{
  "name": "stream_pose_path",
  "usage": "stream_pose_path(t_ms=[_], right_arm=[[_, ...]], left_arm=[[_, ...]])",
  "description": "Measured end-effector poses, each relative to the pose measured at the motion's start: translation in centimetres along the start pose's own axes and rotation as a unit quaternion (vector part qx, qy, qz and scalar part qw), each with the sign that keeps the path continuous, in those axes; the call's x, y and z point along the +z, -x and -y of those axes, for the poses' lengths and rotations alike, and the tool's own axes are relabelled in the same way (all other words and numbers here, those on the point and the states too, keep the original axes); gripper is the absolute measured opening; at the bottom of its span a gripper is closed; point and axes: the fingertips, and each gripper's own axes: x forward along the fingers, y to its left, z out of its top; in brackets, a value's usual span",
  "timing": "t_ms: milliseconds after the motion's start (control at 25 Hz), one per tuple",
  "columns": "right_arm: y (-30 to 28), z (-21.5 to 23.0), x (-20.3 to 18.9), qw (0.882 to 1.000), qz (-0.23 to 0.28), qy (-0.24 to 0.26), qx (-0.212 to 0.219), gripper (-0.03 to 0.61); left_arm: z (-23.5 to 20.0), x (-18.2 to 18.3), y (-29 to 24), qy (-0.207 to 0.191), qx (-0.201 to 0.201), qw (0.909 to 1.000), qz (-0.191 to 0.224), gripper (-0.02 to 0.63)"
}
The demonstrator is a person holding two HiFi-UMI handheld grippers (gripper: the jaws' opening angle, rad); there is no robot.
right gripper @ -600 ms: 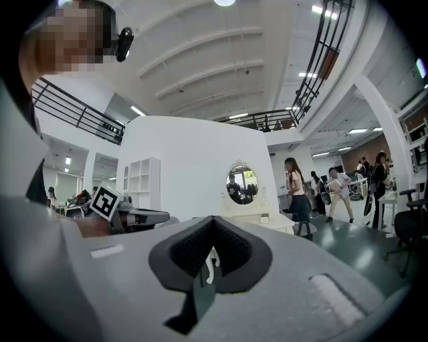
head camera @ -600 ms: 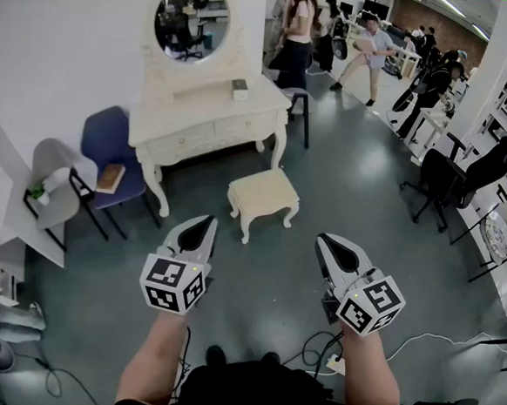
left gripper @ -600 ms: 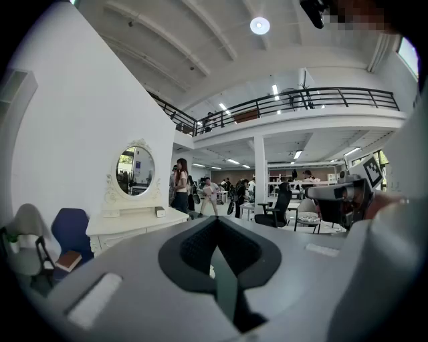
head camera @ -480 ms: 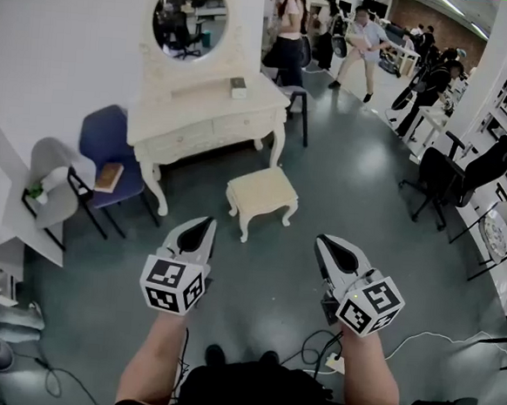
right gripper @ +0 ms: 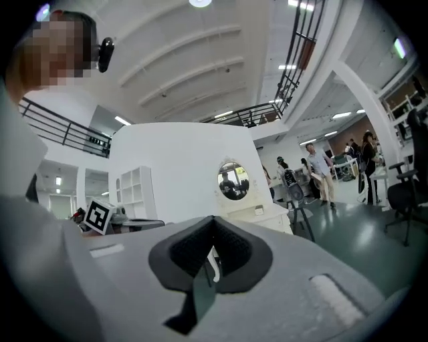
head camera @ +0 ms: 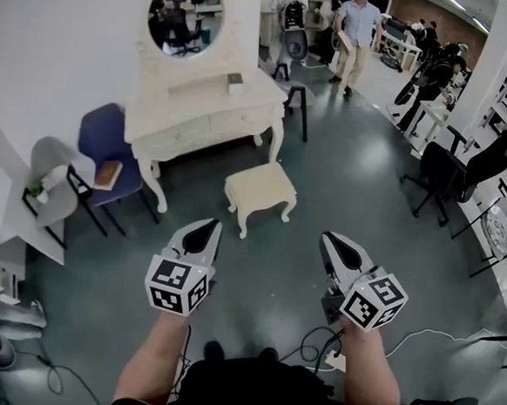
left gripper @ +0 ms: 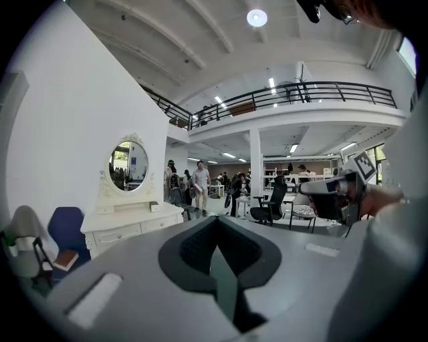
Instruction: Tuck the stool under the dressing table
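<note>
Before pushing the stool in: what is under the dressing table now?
Only bare floor shows between the legs of the dressing table; the stool stands in front, apart. The space toward the wall is covered by the tabletop and drawers.

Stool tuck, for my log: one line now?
stool: untucked, in front of dressing table | left hand-held gripper: shut, empty | right hand-held gripper: shut, empty

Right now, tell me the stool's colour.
Cream-white stool, matching the dressing table; clearest in the head view.
</note>
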Motion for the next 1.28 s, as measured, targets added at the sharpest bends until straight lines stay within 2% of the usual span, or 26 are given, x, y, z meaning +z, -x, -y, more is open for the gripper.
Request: stream_pose_path(t_ms=[160,360,680,1000,1280], right_arm=[[1.8,1.4,0.1,1.000,0.005,-0.017,0.002,0.005],[4.4,3.3,-0.1,1.000,-0.001,-0.021,0.001,0.004],[5.9,5.4,-1.7,0.999,-0.024,-0.030,0.002,0.005],[3.6,7.4,-3.4,0.997,-0.053,-0.046,0.007,0.005],[-1.7,10.6,-3.7,0.996,-0.078,-0.044,0.006,0.005]], left_arm=[[2.5,0.3,-0.8,-0.008,-0.010,0.9999,0.004,0.018],[4.5,0.5,-1.3,-0.002,0.000,0.9999,0.013,0.018],[5.2,-0.8,-2.3,0.006,0.012,0.9999,-0.003,0.018],[3.7,-2.5,-5.1,0.021,0.009,0.9995,-0.020,0.018],[-0.3,-3.2,-10.0,0.041,0.010,0.9989,-0.019,0.018]])
